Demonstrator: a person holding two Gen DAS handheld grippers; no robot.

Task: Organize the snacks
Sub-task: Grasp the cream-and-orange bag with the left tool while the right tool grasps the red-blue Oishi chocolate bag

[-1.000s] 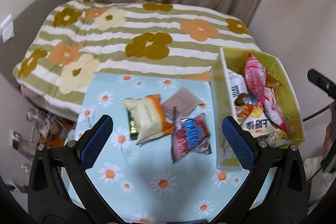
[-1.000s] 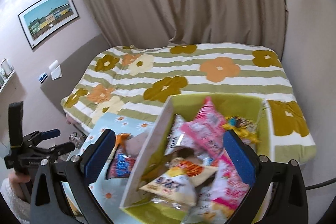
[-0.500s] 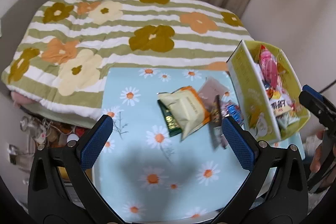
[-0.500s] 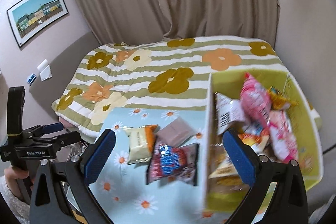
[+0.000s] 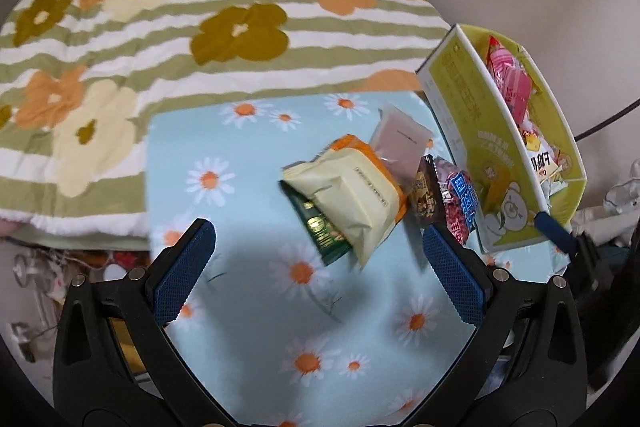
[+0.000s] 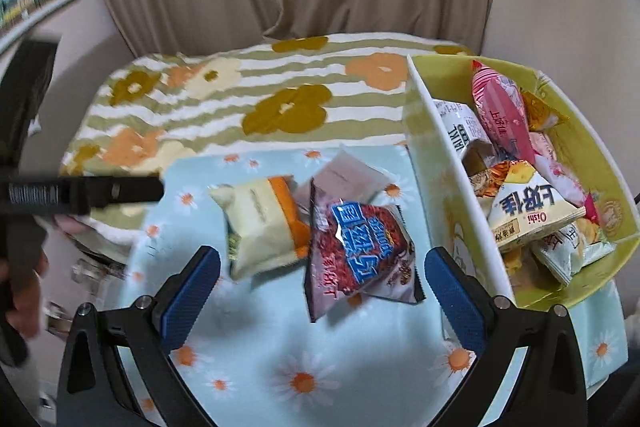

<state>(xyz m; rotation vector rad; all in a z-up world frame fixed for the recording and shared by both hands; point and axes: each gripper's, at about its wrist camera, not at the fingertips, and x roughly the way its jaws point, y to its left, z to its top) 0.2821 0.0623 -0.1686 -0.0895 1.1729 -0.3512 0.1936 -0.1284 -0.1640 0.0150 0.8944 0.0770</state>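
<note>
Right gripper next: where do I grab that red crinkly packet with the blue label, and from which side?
Probably the near crimped edge of the red crinkly packet with the blue label, coming from above with the open right gripper. It lies flat atop other packets, and that corner juts free over the daisy-print tablecloth.

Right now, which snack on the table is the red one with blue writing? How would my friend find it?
Find the daisy-print tablecloth and the yellow-green box full of snacks at its right. Just left of the box's white wall lies a small heap of packets; the red packet is the one nearest the box. Only it has a bright blue label with white characters; its neighbour, the cream and orange packet, is pale.
</note>
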